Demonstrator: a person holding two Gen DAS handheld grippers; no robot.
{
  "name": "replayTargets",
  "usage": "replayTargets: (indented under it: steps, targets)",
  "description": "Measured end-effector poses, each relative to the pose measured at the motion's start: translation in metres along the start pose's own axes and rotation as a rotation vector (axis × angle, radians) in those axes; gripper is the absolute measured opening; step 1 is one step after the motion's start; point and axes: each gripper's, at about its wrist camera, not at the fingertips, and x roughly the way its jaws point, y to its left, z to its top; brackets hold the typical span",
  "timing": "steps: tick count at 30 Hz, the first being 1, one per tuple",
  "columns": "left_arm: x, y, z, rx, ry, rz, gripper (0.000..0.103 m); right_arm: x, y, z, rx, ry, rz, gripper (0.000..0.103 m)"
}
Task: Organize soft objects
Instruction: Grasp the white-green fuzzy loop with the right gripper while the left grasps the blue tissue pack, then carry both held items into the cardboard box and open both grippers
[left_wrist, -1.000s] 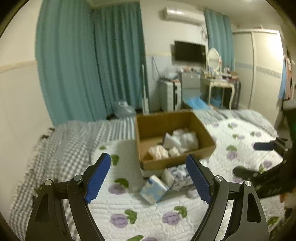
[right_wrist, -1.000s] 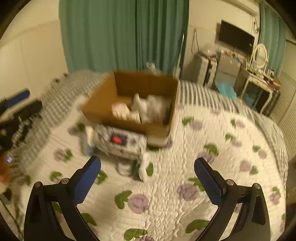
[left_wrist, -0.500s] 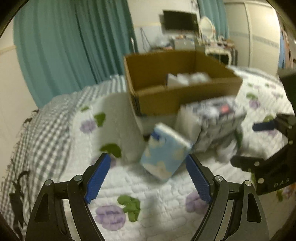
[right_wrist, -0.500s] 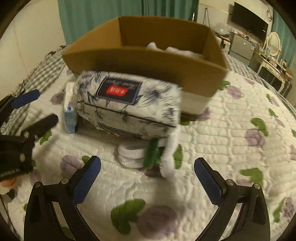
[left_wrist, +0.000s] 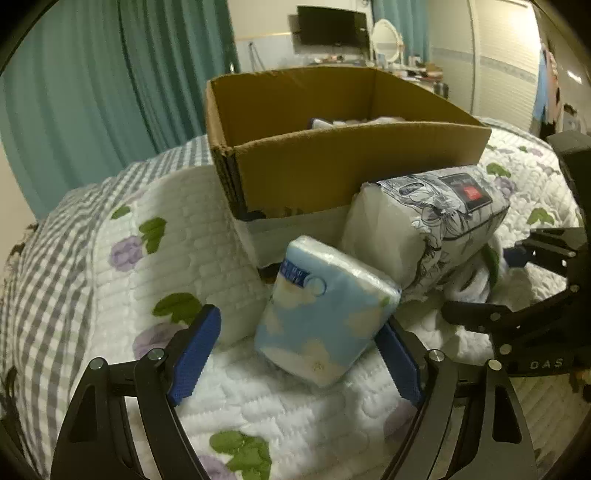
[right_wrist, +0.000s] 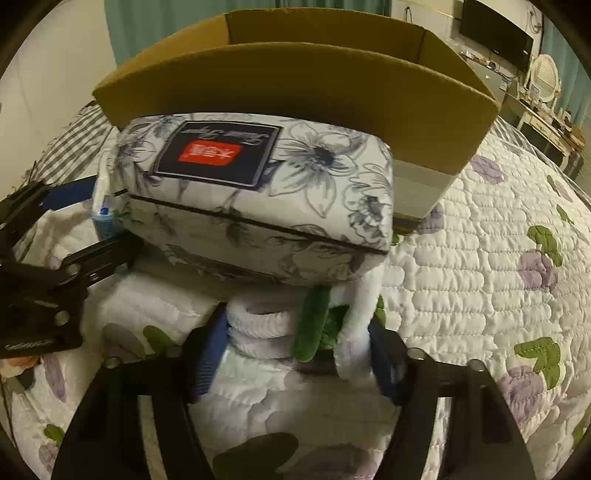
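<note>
Floral tissue pack (right_wrist: 258, 195) against cardboard box (right_wrist: 295, 81) (open-topped), white-green plush (right_wrist: 303, 325) between fingers (right_wrist: 210, 347)

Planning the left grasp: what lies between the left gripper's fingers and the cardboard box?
In the left wrist view, the blue tissue pack stands tilted between the left gripper and the cardboard box; the floral tissue pack sits to its right.

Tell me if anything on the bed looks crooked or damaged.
The blue tissue pack stands tilted, leaning back toward the cardboard box. The flowered tissue package lies slanted on top of the white and green plush. The box's front corner looks frayed. Nothing appears spilled.
</note>
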Motion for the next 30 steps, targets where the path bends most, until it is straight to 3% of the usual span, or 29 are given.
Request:
replayTargets:
  steps: [5, 7, 9, 14, 21, 30]
  targets:
    - [0.005, -0.003, 0.002, 0.009, -0.015, -0.034, 0.081, -0.005, 0.000, -0.002, 0.010, -0.010, 0.006, 0.064]
    - [0.005, -0.005, 0.002, 0.016, -0.023, -0.051, 0.063, -0.009, -0.005, -0.002, 0.019, -0.014, 0.011, 0.063]
    - [0.005, -0.003, 0.002, 0.022, -0.016, -0.077, 0.057, -0.012, -0.005, -0.003, 0.022, -0.016, 0.013, 0.063]
    - [-0.012, -0.006, 0.001, 0.025, -0.055, -0.076, 0.054, -0.021, -0.007, -0.008, 0.022, -0.024, 0.014, 0.063]
    - [-0.036, 0.005, -0.006, -0.090, -0.048, -0.105, 0.053, -0.047, 0.001, -0.017, 0.008, -0.049, 0.030, 0.063]
    - [-0.087, -0.009, -0.003, -0.113, -0.057, -0.056, 0.053, -0.113, 0.004, -0.011, 0.014, -0.166, 0.068, 0.063]
